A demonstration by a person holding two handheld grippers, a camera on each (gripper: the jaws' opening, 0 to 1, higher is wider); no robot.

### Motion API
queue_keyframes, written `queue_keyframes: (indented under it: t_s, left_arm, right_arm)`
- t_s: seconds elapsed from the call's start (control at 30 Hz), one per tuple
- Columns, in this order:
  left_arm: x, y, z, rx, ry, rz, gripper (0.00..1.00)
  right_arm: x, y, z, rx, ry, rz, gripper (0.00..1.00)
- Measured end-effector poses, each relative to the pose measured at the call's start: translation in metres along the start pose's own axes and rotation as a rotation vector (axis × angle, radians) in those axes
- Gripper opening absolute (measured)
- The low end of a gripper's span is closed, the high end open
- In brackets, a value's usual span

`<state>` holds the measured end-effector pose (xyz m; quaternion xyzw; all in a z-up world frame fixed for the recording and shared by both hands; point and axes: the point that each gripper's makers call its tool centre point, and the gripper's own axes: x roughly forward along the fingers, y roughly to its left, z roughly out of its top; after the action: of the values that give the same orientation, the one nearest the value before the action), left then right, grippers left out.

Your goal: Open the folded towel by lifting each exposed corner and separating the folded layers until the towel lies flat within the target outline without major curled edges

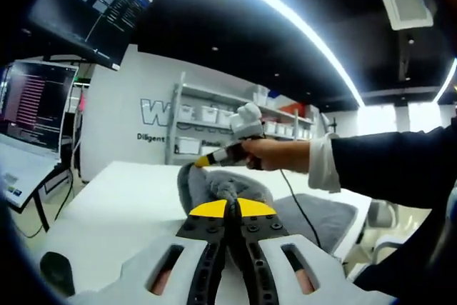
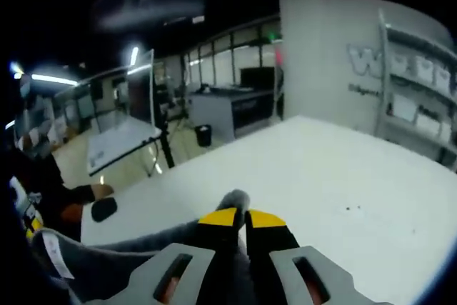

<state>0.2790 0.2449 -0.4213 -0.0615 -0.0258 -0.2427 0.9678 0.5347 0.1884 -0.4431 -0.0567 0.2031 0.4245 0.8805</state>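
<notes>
Two claws, left point(image 1: 230, 208) and right point(image 2: 241, 217), pinch soft grey towel point(image 1: 214, 185), bunched on white table point(image 1: 136, 198).

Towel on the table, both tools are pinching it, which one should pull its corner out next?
Right, probably: the right tool pinches a towel corner beside bare table; the left tool grips bunched folds.

We are in a lab. We see a storage shelf point(image 1: 214, 123) of bins, a wall monitor point(image 1: 93, 5) and a laptop point(image 1: 32, 116) showing code.
</notes>
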Motion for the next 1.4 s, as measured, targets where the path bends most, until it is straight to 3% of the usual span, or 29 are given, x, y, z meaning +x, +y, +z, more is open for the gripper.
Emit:
queue_keyframes:
  t_s: [0.6,0.93,1.4]
  left_arm:
    - [-0.024,0.022,-0.012,-0.027,0.009,0.069,0.03]
    - [-0.035,0.033,-0.019,-0.043,0.018,0.086,0.03]
    - [-0.037,0.037,-0.056,-0.020,0.102,0.113,0.03]
  right_arm:
    - [0.033,0.037,0.016,-0.019,-0.024,0.061,0.00]
    - [0.052,0.057,0.021,-0.075,-0.001,0.079,0.00]
    - [0.083,0.066,0.025,-0.132,0.020,0.094,0.01]
